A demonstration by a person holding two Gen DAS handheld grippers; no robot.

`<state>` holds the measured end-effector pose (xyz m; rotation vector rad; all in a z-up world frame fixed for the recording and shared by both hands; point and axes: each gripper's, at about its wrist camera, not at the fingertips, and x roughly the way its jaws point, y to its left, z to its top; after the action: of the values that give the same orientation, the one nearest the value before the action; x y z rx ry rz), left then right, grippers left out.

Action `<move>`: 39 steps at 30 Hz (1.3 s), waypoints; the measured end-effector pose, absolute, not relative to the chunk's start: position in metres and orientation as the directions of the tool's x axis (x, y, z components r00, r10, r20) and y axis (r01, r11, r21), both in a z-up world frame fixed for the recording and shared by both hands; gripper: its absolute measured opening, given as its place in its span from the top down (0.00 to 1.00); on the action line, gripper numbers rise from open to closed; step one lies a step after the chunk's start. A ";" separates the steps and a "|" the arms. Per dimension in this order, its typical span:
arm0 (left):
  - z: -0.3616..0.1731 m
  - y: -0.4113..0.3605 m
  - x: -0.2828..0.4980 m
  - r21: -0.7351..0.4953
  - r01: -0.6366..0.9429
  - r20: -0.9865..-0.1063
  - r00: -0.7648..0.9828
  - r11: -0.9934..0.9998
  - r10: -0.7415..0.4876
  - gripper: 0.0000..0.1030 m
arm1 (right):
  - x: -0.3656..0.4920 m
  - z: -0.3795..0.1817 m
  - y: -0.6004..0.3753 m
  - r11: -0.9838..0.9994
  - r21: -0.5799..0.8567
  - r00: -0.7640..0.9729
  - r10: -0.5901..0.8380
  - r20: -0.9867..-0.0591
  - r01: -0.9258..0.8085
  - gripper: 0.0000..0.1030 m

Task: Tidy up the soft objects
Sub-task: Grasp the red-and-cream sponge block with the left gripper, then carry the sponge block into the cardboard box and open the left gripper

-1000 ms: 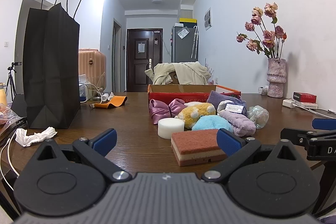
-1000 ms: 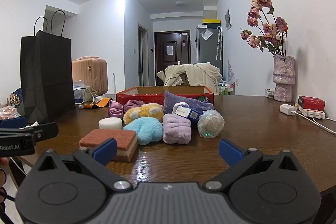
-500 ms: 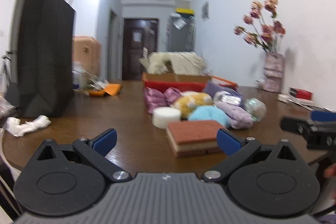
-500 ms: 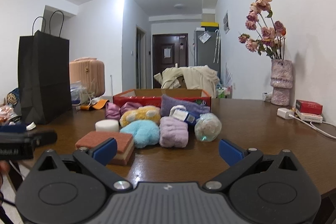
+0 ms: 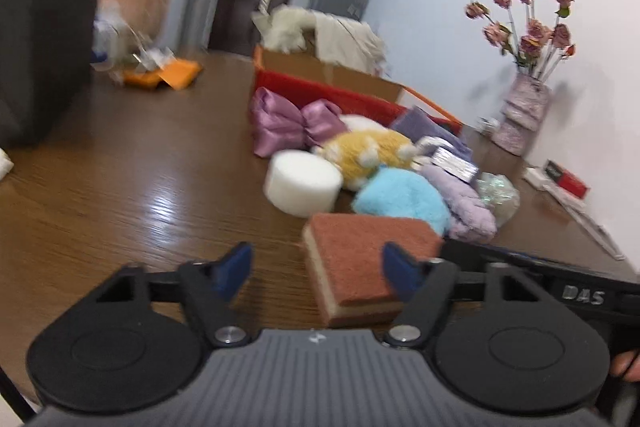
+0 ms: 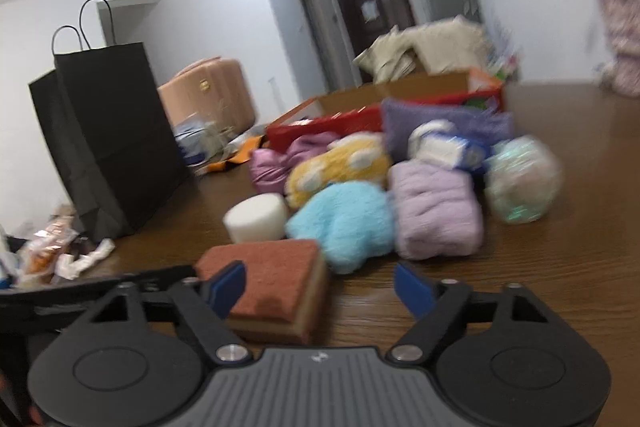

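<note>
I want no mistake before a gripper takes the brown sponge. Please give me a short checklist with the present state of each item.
1. Left gripper open: ok.
2. Right gripper open: ok.
3. Both grippers empty: ok.
4. Brown sponge lying flat on the table, top free: ok.
5. Sponge centred between one gripper's fingers: not ok, off to one side in both views.
6. Red box has room inside: cannot tell.

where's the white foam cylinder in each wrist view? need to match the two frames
Left wrist: white foam cylinder sits just above centre, left of the blue plush, beyond the sponge block.
Right wrist: white foam cylinder sits left of centre, between the black paper bag and the blue plush.
Shared landmark: the red box behind the pile.
</note>
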<state>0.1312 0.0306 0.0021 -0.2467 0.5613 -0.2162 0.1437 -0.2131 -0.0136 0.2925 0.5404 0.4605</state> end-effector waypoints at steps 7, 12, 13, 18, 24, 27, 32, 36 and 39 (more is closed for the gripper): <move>0.000 0.033 0.144 -0.405 0.155 -0.496 0.791 0.901 -0.358 0.65 | 0.159 -0.019 -0.206 0.803 0.467 0.695 0.572 -0.435 -0.369 0.59; 0.022 0.030 0.147 -0.411 0.175 -0.468 0.802 0.894 -0.372 0.66 | 0.162 0.001 -0.207 0.819 0.437 0.721 0.552 -0.419 -0.373 0.64; 0.032 0.030 0.148 -0.411 0.188 -0.445 0.813 0.892 -0.376 0.66 | 0.163 0.011 -0.208 0.820 0.426 0.733 0.549 -0.402 -0.381 0.64; 0.088 0.028 0.191 -0.369 0.254 -0.309 0.874 0.894 -0.376 0.66 | 0.207 0.073 -0.215 0.812 0.406 0.773 0.554 -0.309 -0.420 0.64; 0.139 0.027 0.328 -0.387 0.236 -0.285 0.889 0.891 -0.359 0.66 | 0.346 0.129 -0.214 0.815 0.381 0.767 0.559 -0.314 -0.438 0.65; 0.137 0.027 0.407 -0.369 0.184 -0.365 0.873 0.911 -0.325 0.66 | 0.446 0.130 -0.208 0.809 0.428 0.696 0.575 -0.431 -0.404 0.65; 0.106 0.041 0.524 -0.425 0.017 -0.527 0.808 0.905 -0.263 0.71 | 0.575 0.089 -0.189 0.814 0.490 0.594 0.569 -0.568 -0.311 0.68; 0.072 0.040 0.574 -0.347 -0.066 -0.635 0.751 0.935 -0.182 0.71 | 0.632 0.046 -0.170 0.826 0.507 0.532 0.553 -0.641 -0.247 0.69; 0.064 0.038 0.581 -0.318 -0.070 -0.671 0.722 0.945 -0.172 0.72 | 0.645 0.023 -0.159 0.859 0.457 0.517 0.506 -0.690 -0.230 0.72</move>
<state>0.5809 0.0381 0.0641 -0.3352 0.7663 -0.0577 0.6448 -0.1594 0.0225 0.3276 0.9286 0.4513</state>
